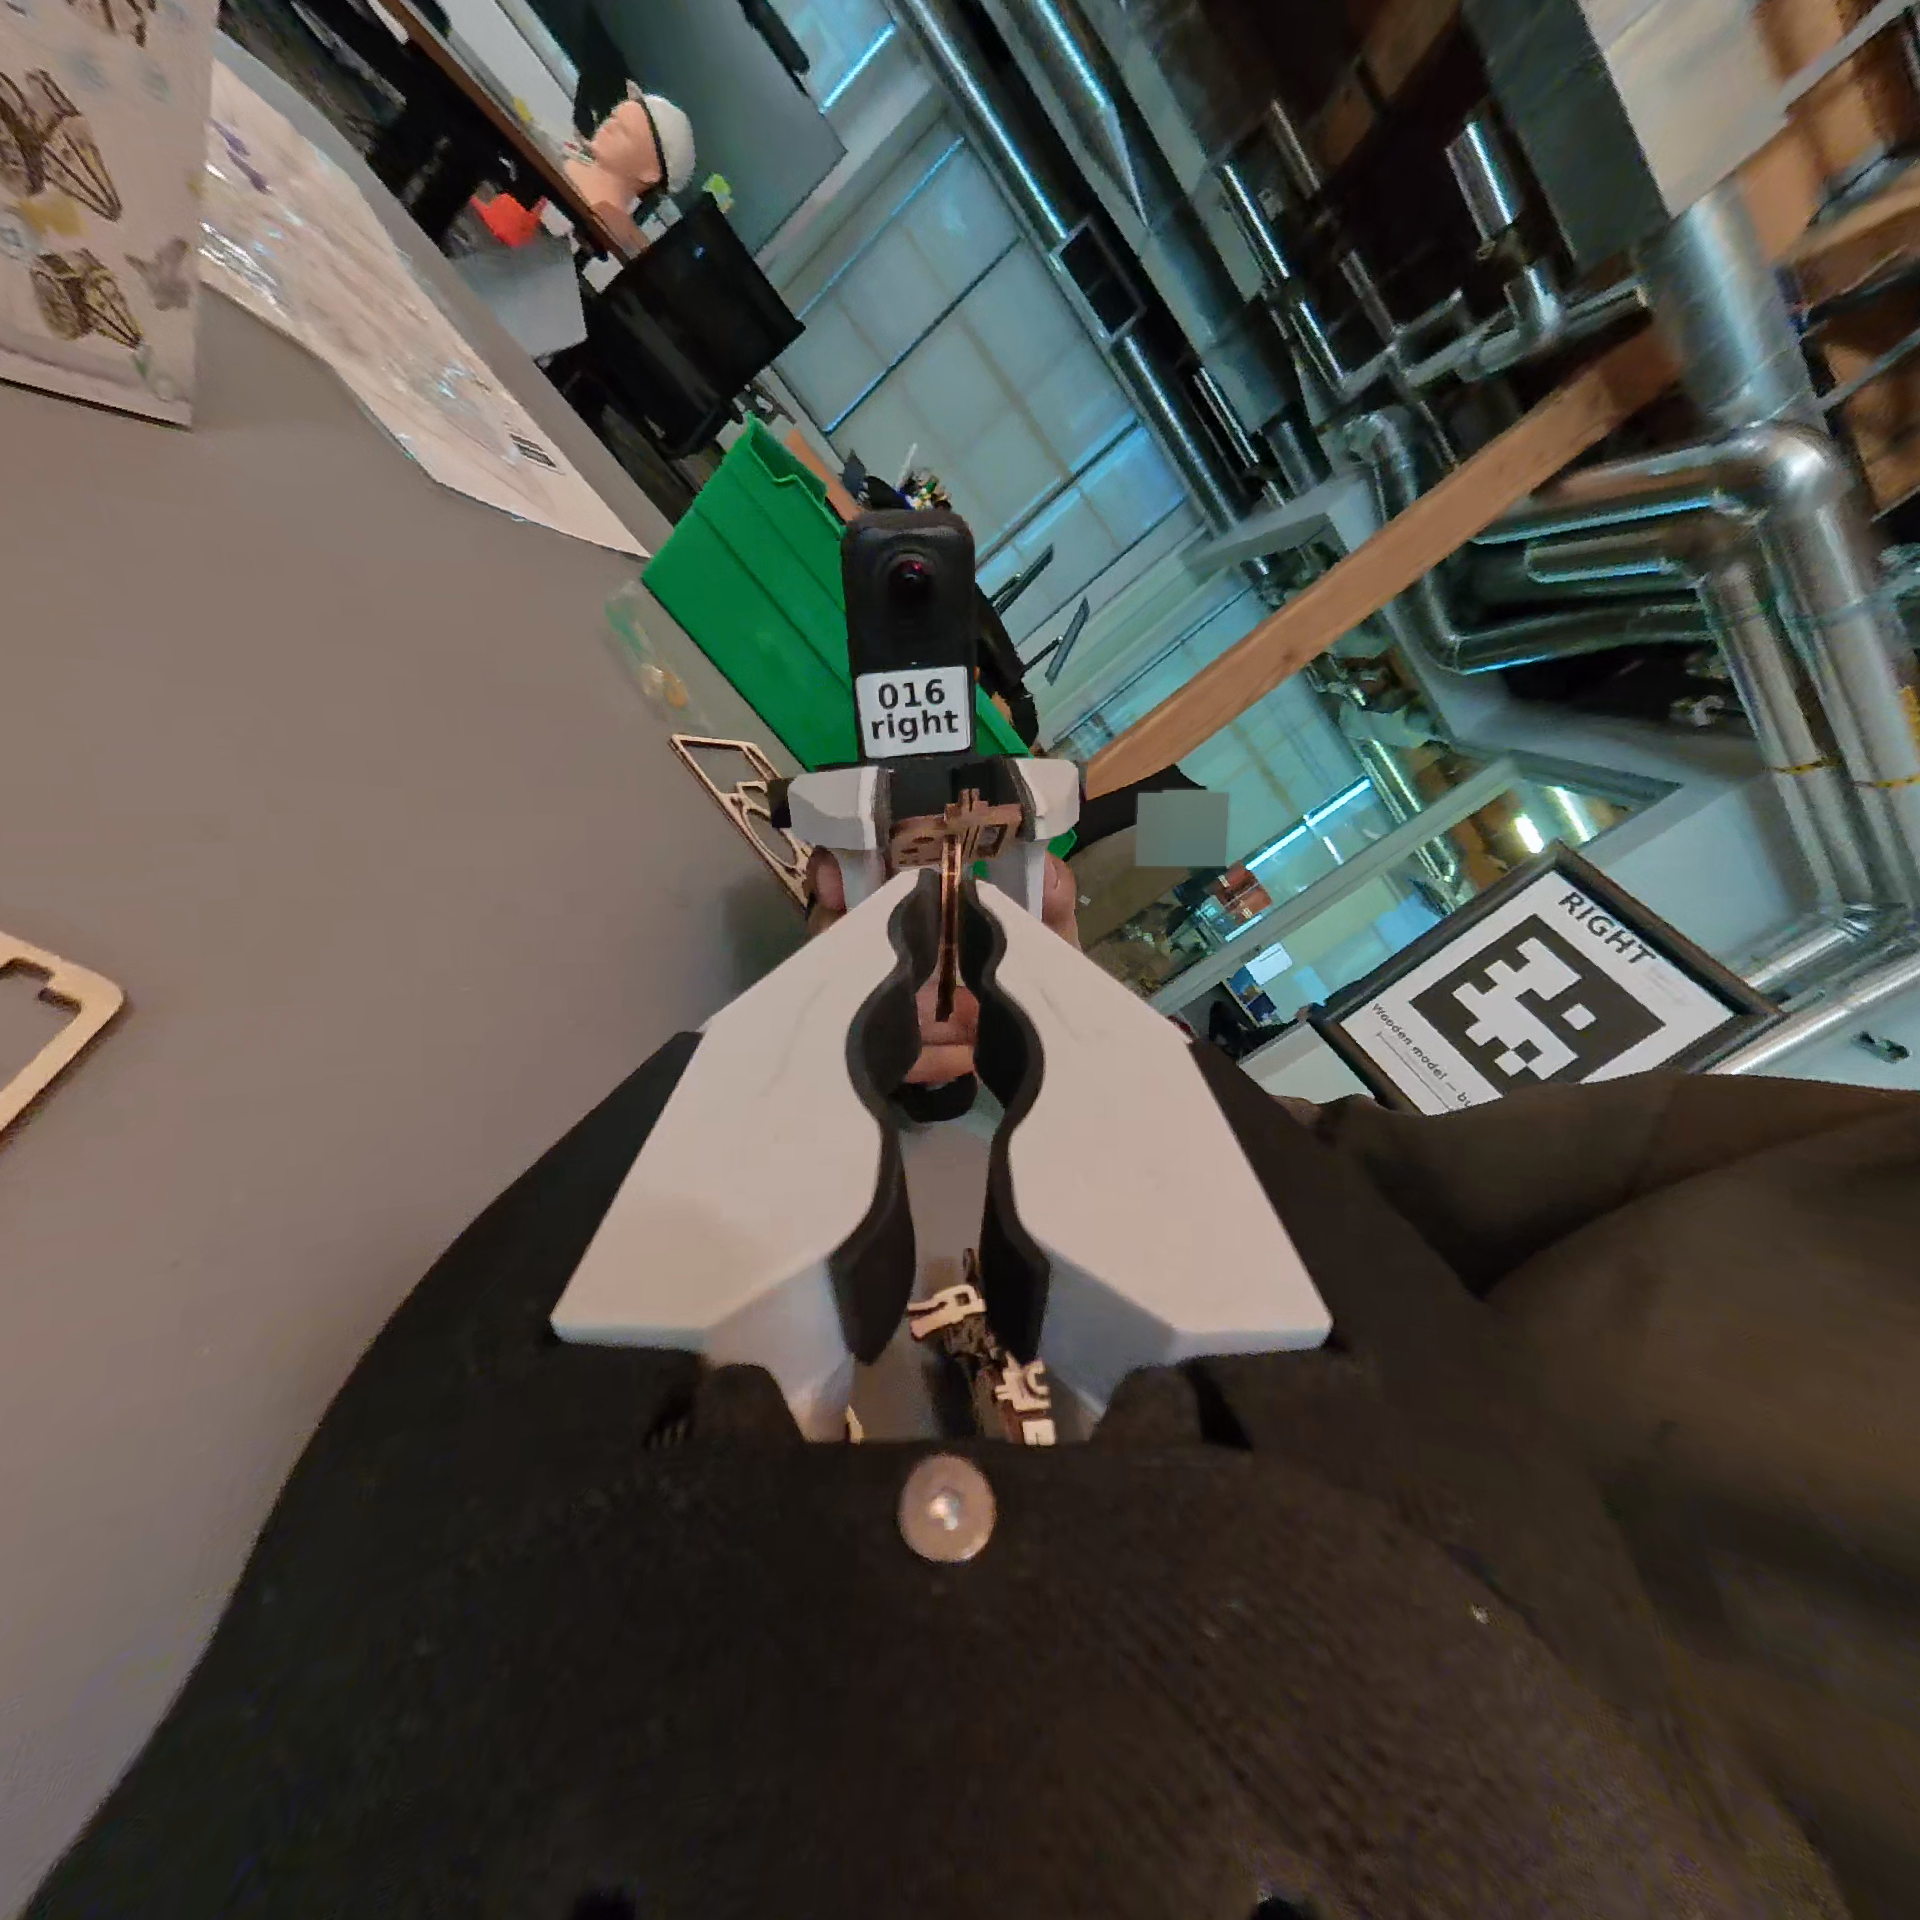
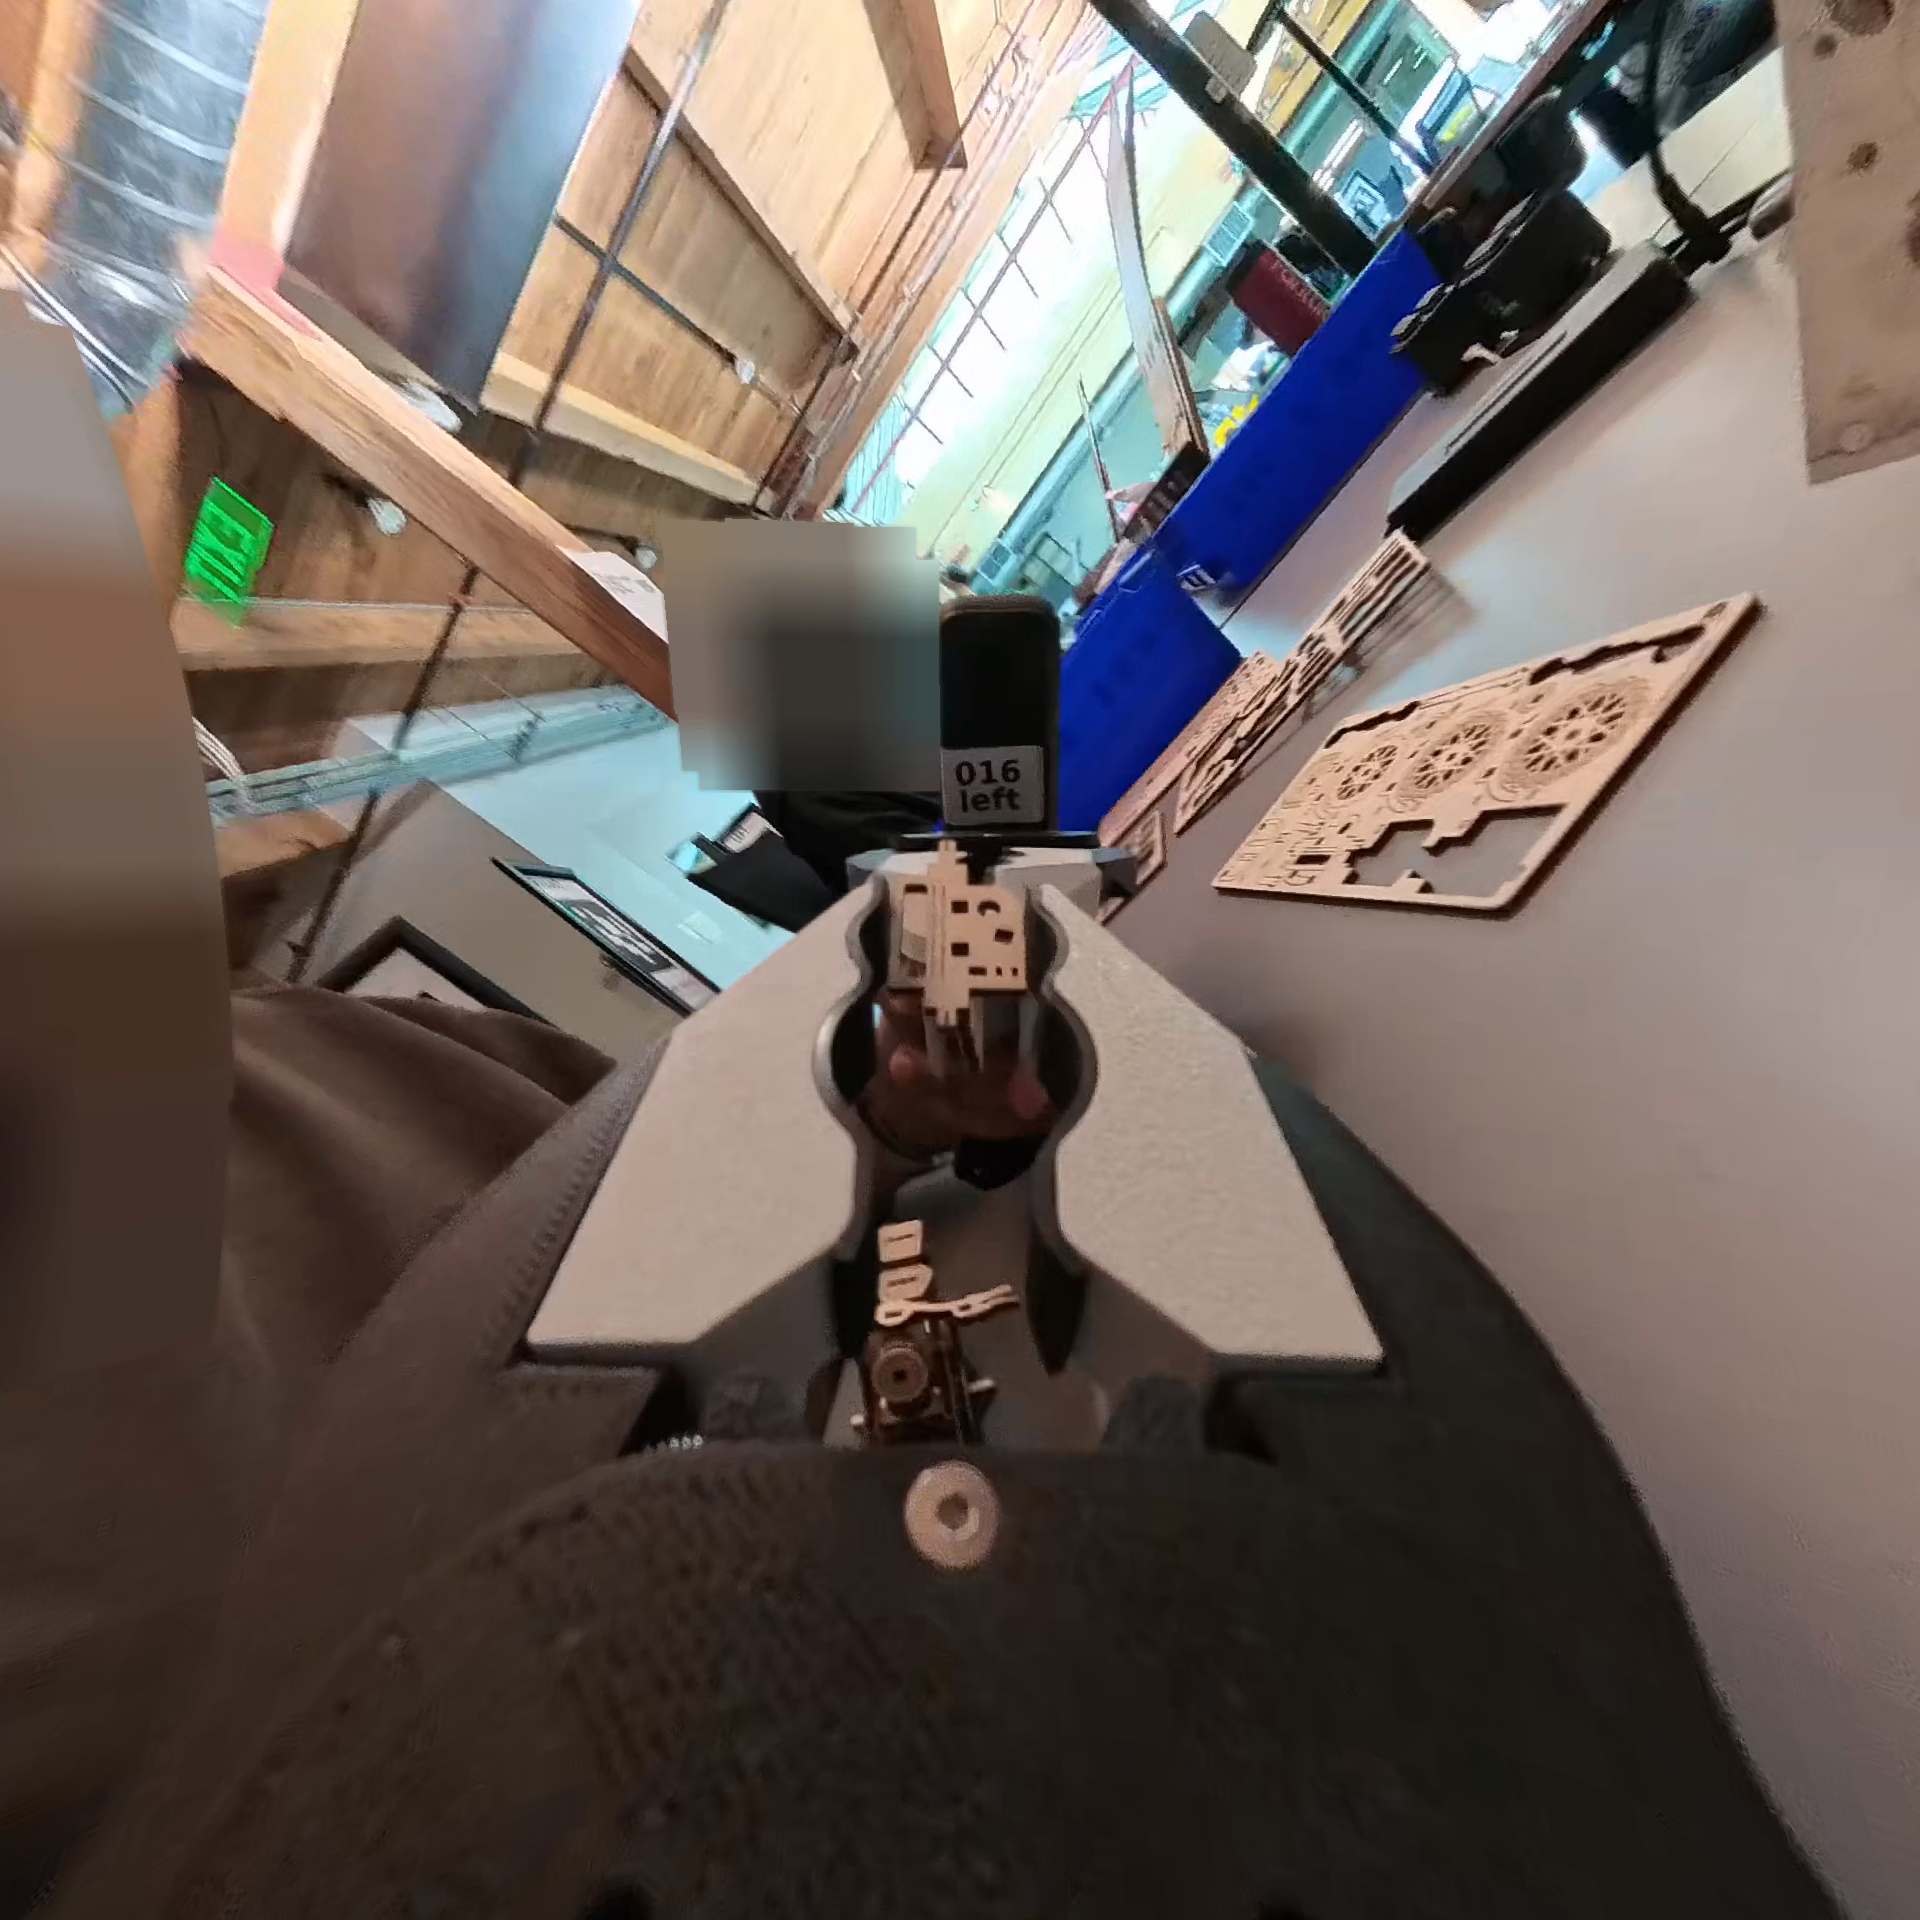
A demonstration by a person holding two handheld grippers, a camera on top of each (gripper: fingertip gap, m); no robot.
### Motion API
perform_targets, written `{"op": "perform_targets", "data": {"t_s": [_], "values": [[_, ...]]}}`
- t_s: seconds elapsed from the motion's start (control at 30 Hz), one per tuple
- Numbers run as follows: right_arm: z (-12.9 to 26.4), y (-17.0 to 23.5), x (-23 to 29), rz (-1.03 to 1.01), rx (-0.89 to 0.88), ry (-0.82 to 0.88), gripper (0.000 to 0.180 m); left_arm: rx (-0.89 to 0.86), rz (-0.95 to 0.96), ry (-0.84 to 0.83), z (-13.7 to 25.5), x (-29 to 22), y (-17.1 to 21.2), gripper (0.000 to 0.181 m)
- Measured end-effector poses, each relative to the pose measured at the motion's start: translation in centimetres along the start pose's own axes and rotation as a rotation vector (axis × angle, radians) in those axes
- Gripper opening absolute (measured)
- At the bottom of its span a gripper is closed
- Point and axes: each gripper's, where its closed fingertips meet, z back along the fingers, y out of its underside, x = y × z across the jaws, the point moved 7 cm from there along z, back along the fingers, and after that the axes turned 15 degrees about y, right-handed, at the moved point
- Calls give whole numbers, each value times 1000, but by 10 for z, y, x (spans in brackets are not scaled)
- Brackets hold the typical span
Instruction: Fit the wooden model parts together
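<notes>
Left wrist view: left hand-held gripper (image 1: 948, 914) clamped on thin wooden strip (image 1: 948, 935), edge-on; opposite, right hand-held gripper (image 2: 954, 935) pinching perforated wooden plate (image 2: 971, 935), parts touching.

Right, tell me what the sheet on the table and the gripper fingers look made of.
Sheet: thin pale plywood, matte and unfinished, with darker brown edges at its gear-shaped cutouts, probably laser-cut. Fingers: rigid light grey plastic with a faintly grainy matte face, possibly 3D-printed; the darker inner lining could be rubber, though that is uncertain.
</notes>
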Motion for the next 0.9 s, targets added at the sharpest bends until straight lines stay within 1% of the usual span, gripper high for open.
{"op": "perform_targets", "data": {"t_s": [0.03,0.07,0.1,0.13,0.2,0.23,0.27,0.37,0.43,0.57,0.73,0.77,0.8,0.83,0.87,0.9], "values": [[1,-2,2,35,3,9,28,8,-3,0,0,-1,0,1],[3,-4,4,56,10,11,40,26,-5,-4,0,0,1,1],[5,-5,6,67,27,6,47,48,-4,-6,0,0,3,1],[6,-5,7,83,53,6,49,68,1,0,-2,0,5,1],[6,1,7,136,126,36,46,97,15,16,-5,0,8,1],[4,4,7,171,165,53,39,109,18,21,-6,0,10,1],[3,7,8,206,191,63,28,118,19,21,-7,0,11,1],[1,8,9,244,193,88,26,110,26,18,-6,1,10,1],[1,5,8,221,143,79,26,78,24,18,-7,0,8,2],[0,1,6,91,14,23,26,-14,41,23,-9,0,5,2],[-1,-3,6,22,-91,38,26,-97,65,24,-11,2,3,2],[0,-4,6,26,-108,46,21,-98,71,21,-9,3,3,1],[6,-10,8,23,-165,27,1,-94,57,3,-5,4,3,2],[15,-18,7,9,-225,33,7,-101,44,-22,1,6,1,1],[23,-23,5,34,-236,58,9,-111,30,-39,7,6,-2,1],[29,-25,3,99,-212,113,9,-118,19,-50,11,4,-6,1]]}}
